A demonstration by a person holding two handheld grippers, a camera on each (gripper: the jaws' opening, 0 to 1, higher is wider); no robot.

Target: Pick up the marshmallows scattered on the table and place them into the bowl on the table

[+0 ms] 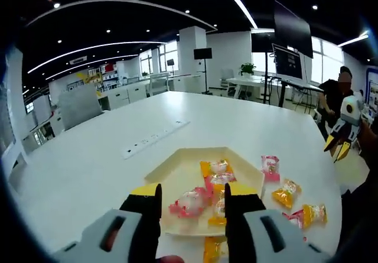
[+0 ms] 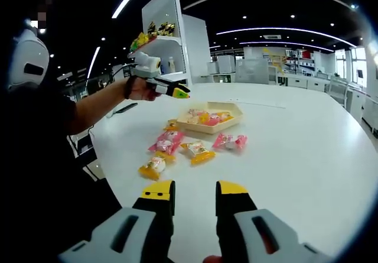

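Right now the left tool (image 1: 192,201) is hovering just over the bowl (image 1: 171,167), jaws apart w/ nothing between them. Loose marshmallows (image 2: 167,143) are lying on the bench (image 2: 307,156) beside the bowl, on its side toward the right tool (image 2: 195,193), which is also gaping, holding nothing. Likely the right tool is nearer those; it's aiming almost straight at them.

We're in a big open-plan office here: a long white worktop (image 1: 106,151) with a flush power strip (image 1: 155,139), black monitors on stands (image 1: 292,29) up at one o'clock, rows of white desks (image 2: 331,83) at two o'clock, curved ceiling light strips (image 2: 283,31) overhead, and a white display shelf (image 2: 162,32) at eleven.
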